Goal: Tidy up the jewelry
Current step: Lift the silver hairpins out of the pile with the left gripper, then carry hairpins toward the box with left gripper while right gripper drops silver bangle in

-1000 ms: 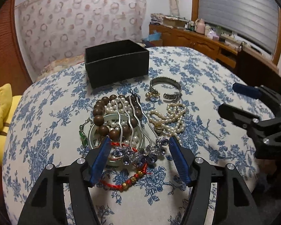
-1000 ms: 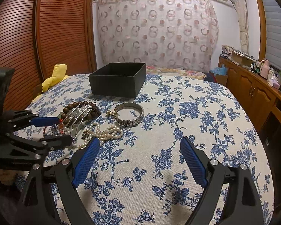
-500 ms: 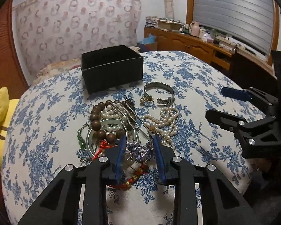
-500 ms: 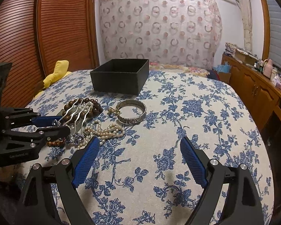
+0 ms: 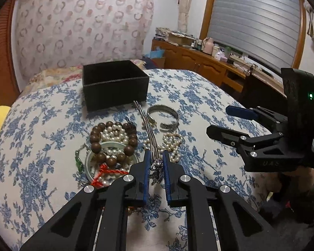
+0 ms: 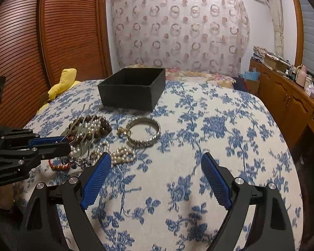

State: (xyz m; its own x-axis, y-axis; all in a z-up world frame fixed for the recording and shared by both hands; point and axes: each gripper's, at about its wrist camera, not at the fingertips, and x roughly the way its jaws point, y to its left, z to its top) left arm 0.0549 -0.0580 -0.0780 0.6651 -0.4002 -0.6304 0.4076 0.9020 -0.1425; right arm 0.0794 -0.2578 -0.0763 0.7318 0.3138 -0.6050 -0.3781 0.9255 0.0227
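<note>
Jewelry heaped near the bed's left edge: bead bracelet (image 5: 113, 142), pearls (image 5: 172, 141), silver bangle (image 5: 163, 117). Left gripper (image 5: 156, 163) pinched narrow on the jeweled head of a hair fork (image 5: 150, 133), prongs aimed toward the black box (image 5: 115, 84) farther up the bed, probably for dropping inside. Right gripper (image 6: 156, 175) spread wide, holding nothing, hovering beside the heap, seemingly waiting its turn.
</note>
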